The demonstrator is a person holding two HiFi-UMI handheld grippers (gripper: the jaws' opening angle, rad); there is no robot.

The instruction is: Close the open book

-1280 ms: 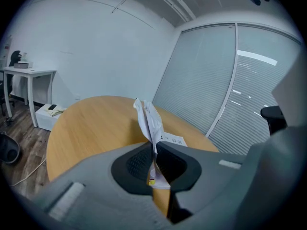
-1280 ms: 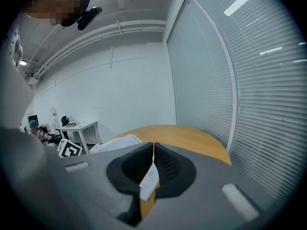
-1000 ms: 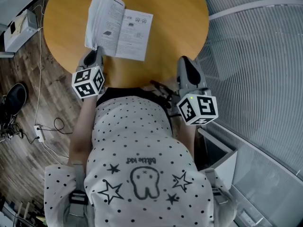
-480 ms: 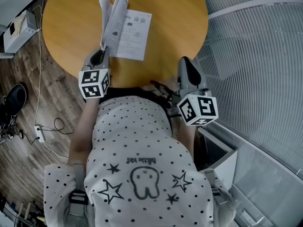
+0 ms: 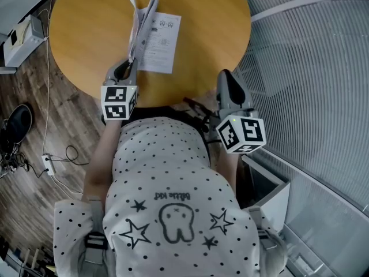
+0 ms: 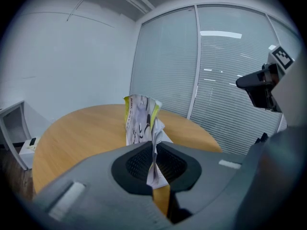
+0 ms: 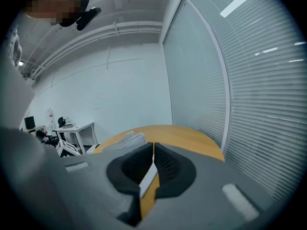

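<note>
The book (image 5: 160,44) lies on the round wooden table (image 5: 207,22), its right page flat. Its left pages (image 5: 140,25) stand nearly upright above the spine. My left gripper (image 5: 128,68) is shut on the near bottom corner of those raised pages. In the left gripper view the pinched paper (image 6: 139,119) rises between the closed pads of that gripper (image 6: 153,157). My right gripper (image 5: 228,88) hovers at the table's near right edge, away from the book. Its jaws (image 7: 153,150) are shut with nothing gripped, and the book (image 7: 122,140) shows to the left behind them.
The person's torso fills the near side of the head view. A wall of blinds (image 5: 311,68) runs along the right. Cables and a black shoe (image 5: 14,123) lie on the wooden floor at left, beside a white box (image 5: 20,36). A white desk (image 7: 76,128) stands beyond the table.
My left gripper has moved right and rolled, swinging the left pages from leaning open to nearly upright. The right gripper has stayed where it was.
</note>
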